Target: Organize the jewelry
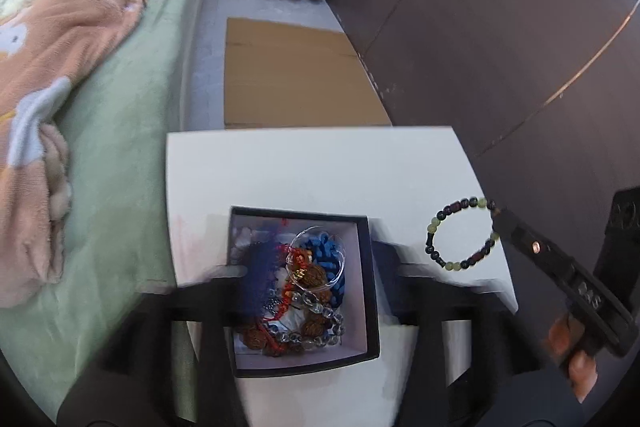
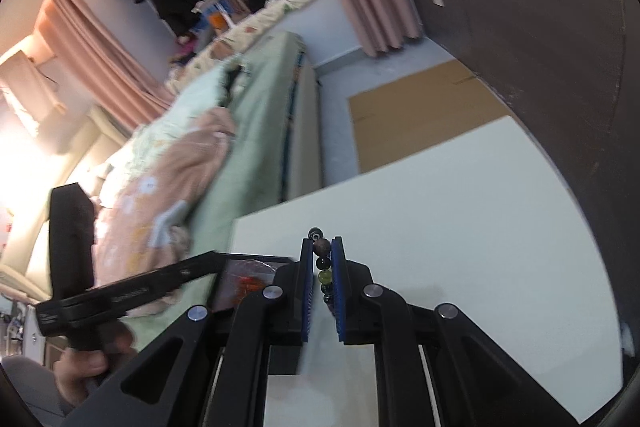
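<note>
A dark square jewelry box [image 1: 372,287] sits on the white table [image 1: 312,167] and holds several tangled bracelets [image 1: 304,299] of blue, brown, clear and red beads. My left gripper [image 1: 312,279] is open, blurred, its fingers on either side of the box. My right gripper [image 2: 322,259] is shut on a bracelet of green and dark beads [image 2: 322,267]. In the left wrist view this bracelet [image 1: 460,235] hangs as a ring above the table, right of the box, from the right gripper [image 1: 496,213].
A bed [image 1: 120,115] with green sheet and pink blanket lies left of the table. A dark wardrobe [image 1: 500,47] stands on the right. Flat cardboard [image 1: 296,75] lies on the floor beyond the table.
</note>
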`<state>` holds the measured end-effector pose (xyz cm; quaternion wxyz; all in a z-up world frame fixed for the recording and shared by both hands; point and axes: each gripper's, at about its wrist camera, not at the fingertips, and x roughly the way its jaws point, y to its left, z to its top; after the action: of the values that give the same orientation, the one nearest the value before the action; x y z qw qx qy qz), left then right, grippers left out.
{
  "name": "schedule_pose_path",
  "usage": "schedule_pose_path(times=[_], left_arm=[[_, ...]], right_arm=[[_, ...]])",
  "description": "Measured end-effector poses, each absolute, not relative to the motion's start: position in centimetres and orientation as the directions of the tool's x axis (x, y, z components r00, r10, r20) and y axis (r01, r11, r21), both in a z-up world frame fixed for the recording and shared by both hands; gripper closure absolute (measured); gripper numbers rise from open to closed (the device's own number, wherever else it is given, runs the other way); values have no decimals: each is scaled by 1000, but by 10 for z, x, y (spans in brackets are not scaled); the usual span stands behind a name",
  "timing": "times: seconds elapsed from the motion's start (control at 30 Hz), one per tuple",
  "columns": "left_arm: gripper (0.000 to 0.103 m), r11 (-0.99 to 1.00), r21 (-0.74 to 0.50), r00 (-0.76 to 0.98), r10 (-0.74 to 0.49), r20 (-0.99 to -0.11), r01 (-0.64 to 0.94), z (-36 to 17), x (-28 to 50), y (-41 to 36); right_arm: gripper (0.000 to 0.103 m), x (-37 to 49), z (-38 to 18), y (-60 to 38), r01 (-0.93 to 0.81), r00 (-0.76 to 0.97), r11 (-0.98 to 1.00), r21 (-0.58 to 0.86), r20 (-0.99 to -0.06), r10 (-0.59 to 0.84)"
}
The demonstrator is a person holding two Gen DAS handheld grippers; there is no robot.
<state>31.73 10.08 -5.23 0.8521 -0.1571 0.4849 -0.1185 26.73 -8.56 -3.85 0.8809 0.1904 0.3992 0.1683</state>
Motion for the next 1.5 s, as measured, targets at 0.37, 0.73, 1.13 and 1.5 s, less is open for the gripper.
schedule_pose_path(times=[0.37, 0.73, 1.13, 1.5], left_arm=[[23, 932, -364, 563, -296, -772, -8, -28, 305, 130], [19, 936, -347, 596, -244, -765, -62, -16, 293, 153], [5, 962, -273, 637, -230, -735, 32, 11, 253, 116], [5, 981, -177, 688, -183, -703, 80, 34, 201, 77]], right_arm=[[94, 247, -24, -35, -289, 588, 800, 526, -562, 582], [31, 246, -33, -12, -277, 551, 833, 478, -631, 546], [17, 213, -2, -82, -139, 603, 924, 357, -709, 365], [7, 172, 18, -131, -114, 613, 948, 298, -729, 303]])
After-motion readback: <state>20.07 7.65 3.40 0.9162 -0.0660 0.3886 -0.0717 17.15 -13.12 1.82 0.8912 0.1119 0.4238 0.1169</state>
